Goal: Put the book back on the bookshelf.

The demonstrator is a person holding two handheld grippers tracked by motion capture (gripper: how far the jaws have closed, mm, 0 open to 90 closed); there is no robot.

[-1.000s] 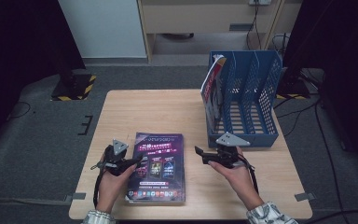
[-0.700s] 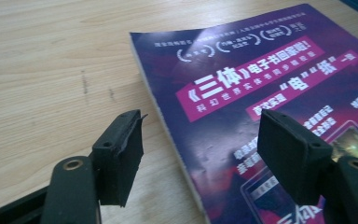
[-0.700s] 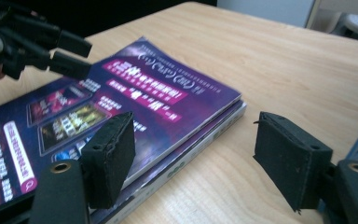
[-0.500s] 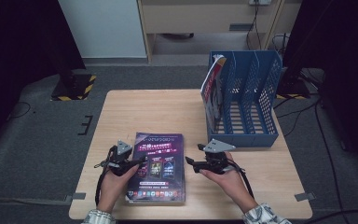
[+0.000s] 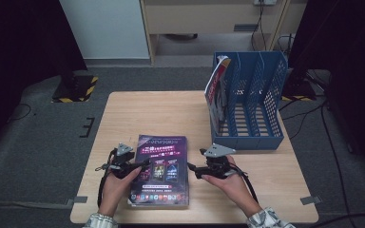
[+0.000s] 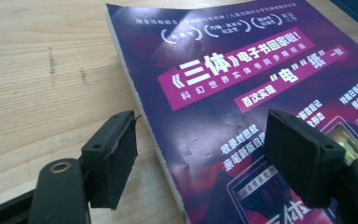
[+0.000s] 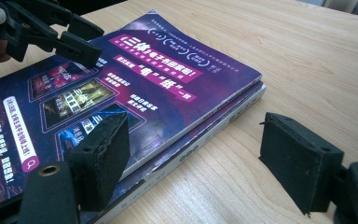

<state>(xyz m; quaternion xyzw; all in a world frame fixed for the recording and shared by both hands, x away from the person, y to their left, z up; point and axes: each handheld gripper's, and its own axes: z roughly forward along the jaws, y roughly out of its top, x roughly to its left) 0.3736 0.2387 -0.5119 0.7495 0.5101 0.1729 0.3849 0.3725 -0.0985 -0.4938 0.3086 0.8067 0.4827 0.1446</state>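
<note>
A purple magazine (image 5: 160,166) lies flat near the table's front edge, on top of a second, white-edged magazine (image 7: 205,140). My left gripper (image 5: 145,164) is at the magazine's left side. In the left gripper view its jaws (image 6: 205,149) straddle the cover's (image 6: 242,70) left edge, and the pads do not press on it. They have just been opening. My right gripper (image 5: 193,170) is open at the stack's right side. In the right gripper view (image 7: 196,154) its jaws stand to either side of the stack's near right edge, clear of the cover (image 7: 135,79). The left gripper (image 7: 86,39) hovers over the far side.
A blue slotted file rack (image 5: 252,104) stands at the table's back right, with one magazine (image 5: 217,92) upright in its leftmost slot. Bare wooden tabletop (image 5: 161,114) stretches behind the stack. Dark floor surrounds the table.
My right gripper has moved left and a little down, up to the stack's right edge. The left gripper has stayed at the left edge.
</note>
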